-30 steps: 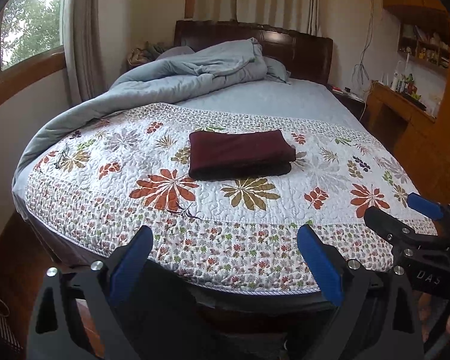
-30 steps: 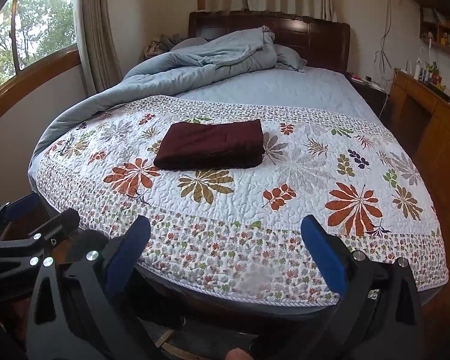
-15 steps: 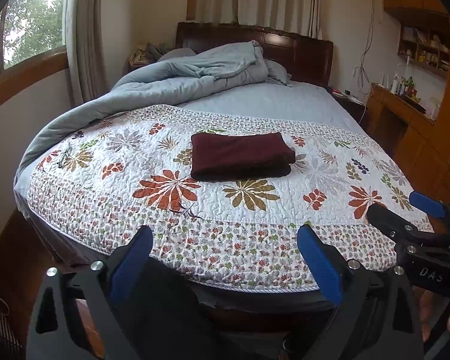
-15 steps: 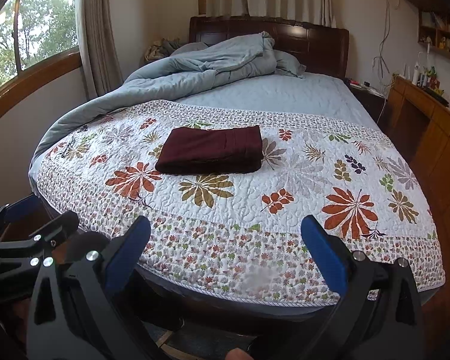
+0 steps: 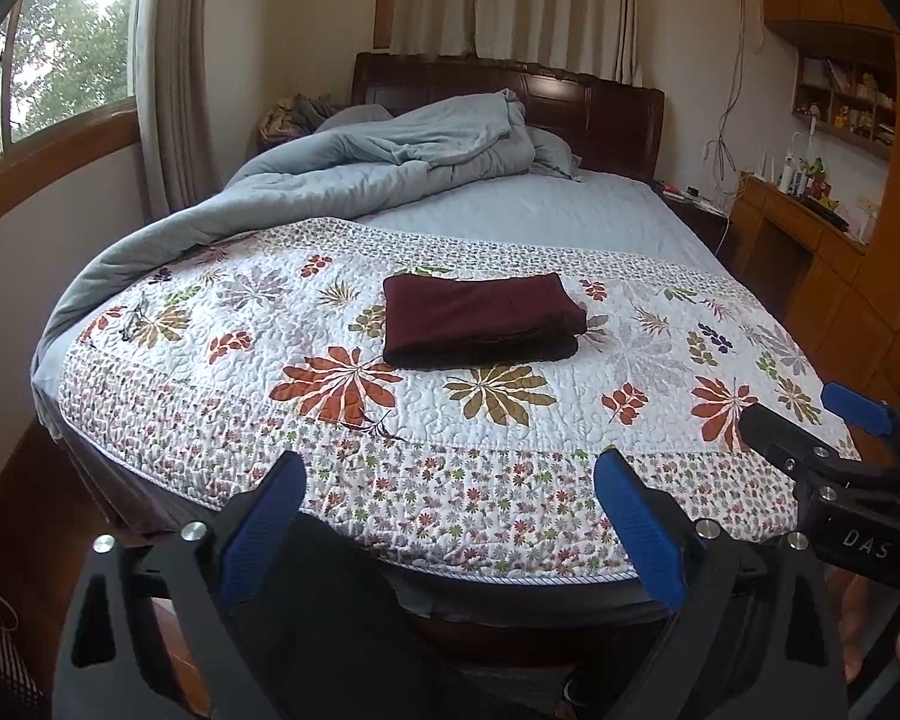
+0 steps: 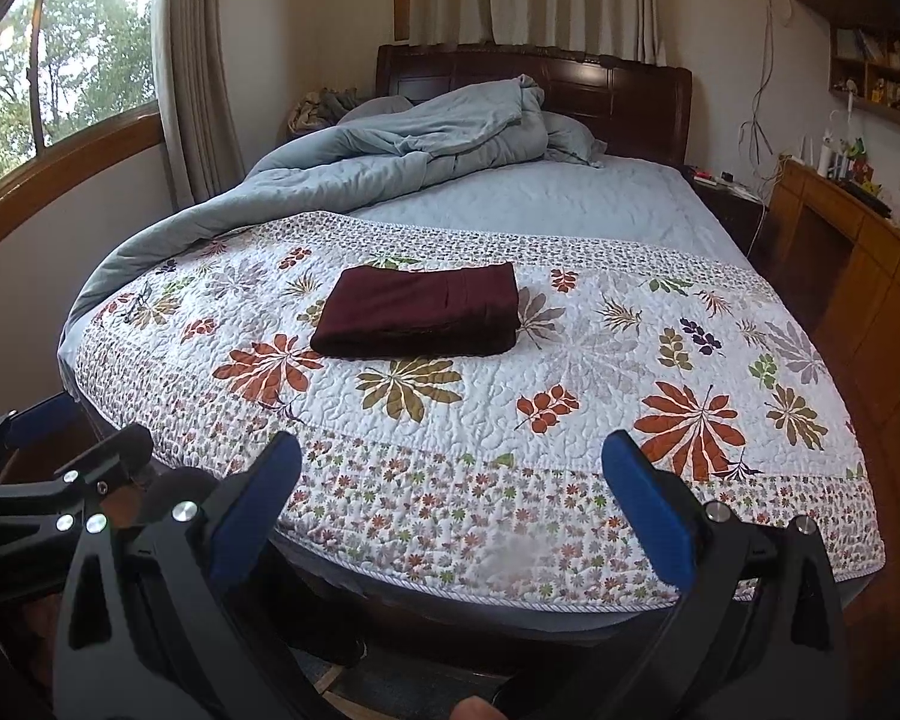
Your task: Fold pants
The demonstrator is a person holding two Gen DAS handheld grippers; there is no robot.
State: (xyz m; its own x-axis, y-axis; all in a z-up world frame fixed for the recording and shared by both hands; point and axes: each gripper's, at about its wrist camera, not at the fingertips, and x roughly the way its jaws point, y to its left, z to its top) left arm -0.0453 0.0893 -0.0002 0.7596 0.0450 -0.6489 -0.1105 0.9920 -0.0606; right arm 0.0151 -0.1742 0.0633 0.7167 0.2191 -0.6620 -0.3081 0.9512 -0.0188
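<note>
Held low off the foot edge of the quilt [image 5: 510, 420], well short of the pants [image 5: 480, 324]: left gripper [image 5: 450, 510], level and aimed up the bed toward the headboard [image 5: 570, 102]. Fingers [image 5: 264, 516] spread wide, blue pads facing inward, nothing between them. Likewise the right gripper [image 6: 450, 498], just off the same foot edge, pointing the same way, fingers [image 6: 648, 510] wide apart and empty. Side by side, each visible at the edge of the other's view.

Folded into a compact maroon rectangle, lying flat on the quilt around its middle, closer to the far border than to the foot edge. Long axis across the quilt, side to side, parallel to the foot edge; stacked fold layers showing along the near side. Slightly skewed in the left wrist view, the left end a touch nearer the far border. Touching neither gripper.

Beyond the quilt's far border, a rumpled grey-blue duvet [image 6: 390, 150] heaped toward the headboard, trailing down past the quilt's left side.
</note>
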